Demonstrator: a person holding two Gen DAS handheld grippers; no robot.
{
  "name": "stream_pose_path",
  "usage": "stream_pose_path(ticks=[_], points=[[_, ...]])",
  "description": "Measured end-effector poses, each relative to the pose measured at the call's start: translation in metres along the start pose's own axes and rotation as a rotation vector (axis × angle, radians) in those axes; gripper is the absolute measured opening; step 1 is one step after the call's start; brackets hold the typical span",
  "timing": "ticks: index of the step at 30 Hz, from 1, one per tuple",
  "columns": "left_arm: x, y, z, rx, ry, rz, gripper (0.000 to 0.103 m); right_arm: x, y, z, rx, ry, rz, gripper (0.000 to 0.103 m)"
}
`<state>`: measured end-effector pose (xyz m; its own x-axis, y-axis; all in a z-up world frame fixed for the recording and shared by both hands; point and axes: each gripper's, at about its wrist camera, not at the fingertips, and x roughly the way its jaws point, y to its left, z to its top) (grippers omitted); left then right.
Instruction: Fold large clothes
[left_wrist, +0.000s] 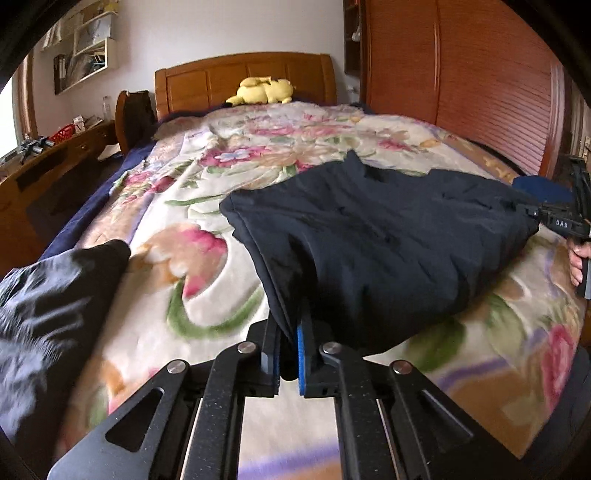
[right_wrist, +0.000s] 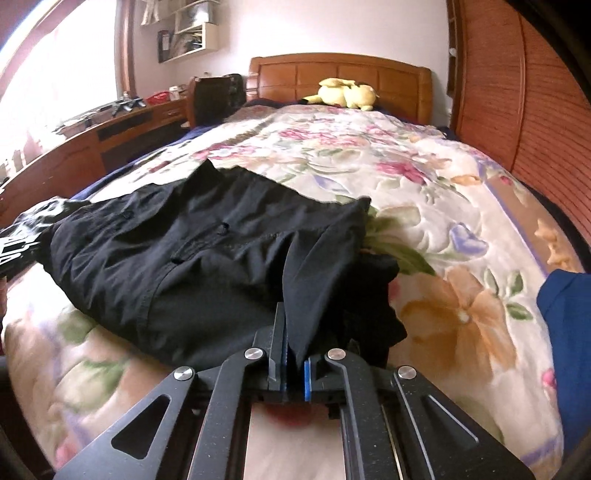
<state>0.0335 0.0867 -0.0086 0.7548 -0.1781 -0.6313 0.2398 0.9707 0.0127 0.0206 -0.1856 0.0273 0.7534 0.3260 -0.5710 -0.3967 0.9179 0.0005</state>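
Observation:
A large dark garment (left_wrist: 369, 236) lies spread on the floral blanket (left_wrist: 192, 206) of a bed, its near edge lifted off the blanket. My left gripper (left_wrist: 290, 332) is shut on the garment's near left corner, with cloth pinched between the blue pads. At the far right of the left wrist view my right gripper (left_wrist: 532, 216), held by a hand (left_wrist: 578, 258), is clamped on the opposite corner. In the right wrist view the right gripper (right_wrist: 295, 350) is shut on a fold of the same garment (right_wrist: 166, 251), which drapes over its right finger.
A second black, shiny garment (left_wrist: 55, 295) lies at the bed's left edge, and a blue cloth (right_wrist: 565, 332) at the right. A yellow plush toy (left_wrist: 262, 90) rests by the wooden headboard (left_wrist: 243, 74). A desk (left_wrist: 55, 162) stands left, a wooden wardrobe (left_wrist: 461, 74) right.

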Motion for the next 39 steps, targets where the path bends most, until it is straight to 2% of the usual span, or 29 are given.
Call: stream_pose_path(ticks=[4, 9, 15, 20, 28, 30, 33, 39], points=[[-0.037, -0.005, -0.02, -0.003, -0.035, 0.006, 0.007, -0.028, 0.006, -0.017, -0.021, -0.002, 0.021, 0.005], [-0.069, -0.007, -0.054, -0.031, -0.034, 0.001, 0.007, -0.061, 0.018, -0.037, -0.026, 0.004, 0.047, 0.005], [-0.077, -0.012, -0.086, -0.062, -0.005, 0.022, 0.007, -0.076, 0.025, -0.051, -0.023, 0.017, 0.027, 0.005], [-0.081, -0.021, -0.096, -0.083, -0.034, 0.064, 0.007, -0.072, 0.031, -0.056, -0.018, 0.036, -0.027, 0.006], [-0.077, -0.017, -0.106, -0.134, -0.026, 0.079, 0.011, -0.097, 0.042, -0.059, -0.004, -0.007, -0.08, 0.021], [-0.076, -0.017, -0.108, -0.133, -0.025, 0.086, 0.013, -0.108, 0.046, -0.063, -0.004, -0.027, -0.093, 0.036], [-0.075, -0.017, -0.109, -0.137, -0.024, 0.089, 0.014, -0.119, 0.048, -0.066, 0.006, -0.061, -0.093, 0.044], [-0.073, -0.015, -0.11, -0.158, -0.016, 0.085, 0.02, -0.11, 0.061, -0.048, -0.011, -0.113, -0.039, 0.046]])
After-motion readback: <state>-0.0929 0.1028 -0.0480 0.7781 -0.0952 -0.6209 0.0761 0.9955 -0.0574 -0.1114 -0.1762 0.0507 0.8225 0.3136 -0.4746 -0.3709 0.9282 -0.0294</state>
